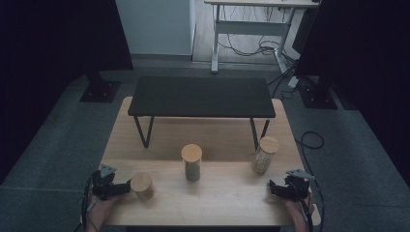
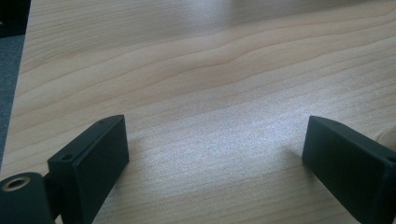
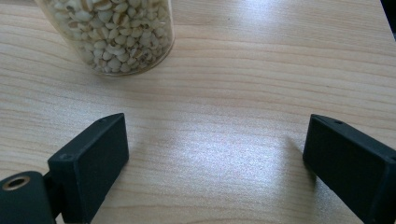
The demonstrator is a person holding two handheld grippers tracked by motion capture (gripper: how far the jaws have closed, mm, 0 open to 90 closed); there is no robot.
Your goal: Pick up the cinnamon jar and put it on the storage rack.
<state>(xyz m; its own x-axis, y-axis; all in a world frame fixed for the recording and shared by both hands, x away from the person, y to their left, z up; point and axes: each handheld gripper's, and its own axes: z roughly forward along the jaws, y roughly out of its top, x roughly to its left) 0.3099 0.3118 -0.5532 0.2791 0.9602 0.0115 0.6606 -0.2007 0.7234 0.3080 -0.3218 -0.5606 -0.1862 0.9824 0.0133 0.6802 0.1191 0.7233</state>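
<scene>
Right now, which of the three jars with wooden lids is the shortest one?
The short jar at the table's front left, beside the left tongs. The middle jar and the grain-filled right jar stand clearly taller.

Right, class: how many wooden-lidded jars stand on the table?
3. A short jar stands near the front left by the left claw, a taller jar in the middle, and a grain-filled jar at the right. None seems hidden.
</scene>
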